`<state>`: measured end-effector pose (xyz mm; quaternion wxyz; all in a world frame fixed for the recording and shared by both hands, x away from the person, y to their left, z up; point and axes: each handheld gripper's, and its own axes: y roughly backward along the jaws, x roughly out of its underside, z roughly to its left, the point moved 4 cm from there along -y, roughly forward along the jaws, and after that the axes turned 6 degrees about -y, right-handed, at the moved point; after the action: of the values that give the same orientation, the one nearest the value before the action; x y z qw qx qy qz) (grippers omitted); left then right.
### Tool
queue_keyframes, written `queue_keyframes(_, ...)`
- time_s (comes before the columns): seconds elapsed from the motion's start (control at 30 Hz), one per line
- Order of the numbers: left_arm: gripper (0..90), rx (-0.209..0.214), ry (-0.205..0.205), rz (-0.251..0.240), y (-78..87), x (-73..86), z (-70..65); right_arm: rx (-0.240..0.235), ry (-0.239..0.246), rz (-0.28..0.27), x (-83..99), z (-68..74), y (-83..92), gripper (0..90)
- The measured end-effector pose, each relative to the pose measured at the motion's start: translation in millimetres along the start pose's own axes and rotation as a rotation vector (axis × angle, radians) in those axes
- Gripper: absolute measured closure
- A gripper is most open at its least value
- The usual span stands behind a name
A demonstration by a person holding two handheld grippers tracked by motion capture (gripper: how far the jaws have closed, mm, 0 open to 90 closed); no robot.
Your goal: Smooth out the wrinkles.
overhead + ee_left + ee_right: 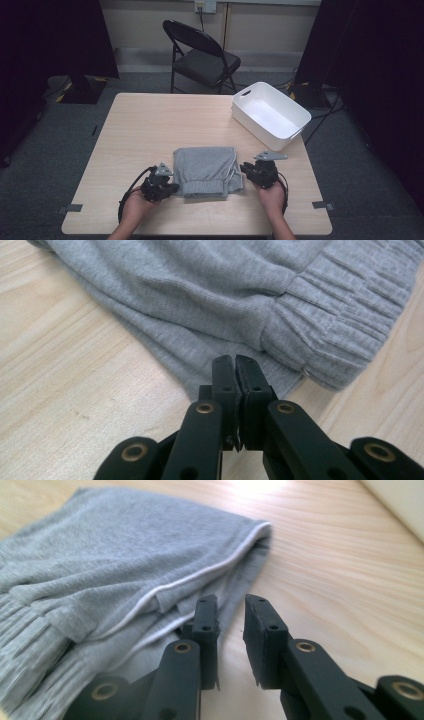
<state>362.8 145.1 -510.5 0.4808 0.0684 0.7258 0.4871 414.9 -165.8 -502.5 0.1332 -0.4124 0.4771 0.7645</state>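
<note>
A folded grey garment [207, 171] with a ribbed elastic band and a thin white stripe lies on the wooden table [150, 120] near its front edge. My left gripper [174, 189] rests at the garment's front left corner. In the left gripper view the garment [200, 300] lies just beyond the left gripper [234, 360], whose jaws are shut with nothing between them. My right gripper [245, 168] sits at the garment's right edge. In the right gripper view the right gripper [231, 602] stands slightly open beside the striped edge of the garment [115, 555], with bare table showing in the gap.
An empty white bin [250, 125] with handle slots stands at the table's right rear corner. A black folding chair [202, 55] is behind the table. Bare wood stretches across the left and far parts of the table.
</note>
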Motion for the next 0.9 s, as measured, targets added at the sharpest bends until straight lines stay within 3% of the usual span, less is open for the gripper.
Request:
queue_keyframes(0.03,88.1,-0.004,-0.005,0.001,-0.1,-0.3,-0.3,-0.010,-0.004,0.010,0.0,2.4,-6.1,74.3)
queue_keyframes(0.07,88.1,-0.008,-0.007,0.005,-0.2,-0.7,-1.2,-0.015,0.022,0.052,3.1,8.9,-19.1,74.4)
queue_keyframes(0.13,88.1,-0.007,-0.008,0.004,-0.3,-0.7,-1.2,-0.004,0.041,0.060,4.8,11.1,-23.3,74.1)
queue_keyframes(0.17,88.1,-0.005,-0.005,0.000,-0.8,-0.5,-0.8,-0.014,0.042,0.057,5.1,12.3,-26.6,81.9)
queue_keyframes(0.2,88.1,-0.001,-0.002,0.000,-0.8,-0.4,-0.2,-0.014,0.042,0.057,5.1,12.3,-26.6,81.9)
queue_keyframes(0.23,88.1,0.002,0.001,0.004,-0.5,-0.2,0.5,0.013,0.067,0.062,4.8,10.2,-26.1,86.4)
queue_keyframes(0.27,88.3,0.005,0.003,0.005,-0.4,-0.1,0.5,0.016,0.007,0.050,4.2,2.3,-25.1,88.2)
queue_keyframes(0.4,88.5,0.003,0.003,0.012,0.4,-0.1,0.5,0.018,0.000,0.051,3.8,-6.7,-23.9,89.3)
queue_keyframes(0.47,88.5,0.003,0.004,0.012,0.4,-0.2,0.4,0.006,-0.051,0.037,2.5,-16.4,-21.9,89.4)
queue_keyframes(0.57,88.4,0.002,0.005,0.013,0.6,-0.3,0.8,0.029,-0.019,0.040,2.7,-16.8,-22.7,89.3)
queue_keyframes(0.6,88.4,0.002,0.005,0.012,0.6,-0.1,0.7,0.020,-0.052,0.030,1.9,-18.3,-23.3,88.5)
queue_keyframes(0.67,88.3,-0.002,0.008,0.010,0.7,-0.1,0.4,0.028,-0.046,0.032,2.2,-17.4,-23.6,87.8)
queue_keyframes(0.77,88.1,-0.004,0.006,0.005,-0.1,-0.4,-0.3,0.024,-0.048,0.014,-1.3,-12.0,-23.0,80.1)
queue_keyframes(0.9,87.9,-0.006,0.008,0.000,-0.6,-0.4,0.0,0.021,-0.010,0.020,-10.8,-7.4,-30.0,72.3)
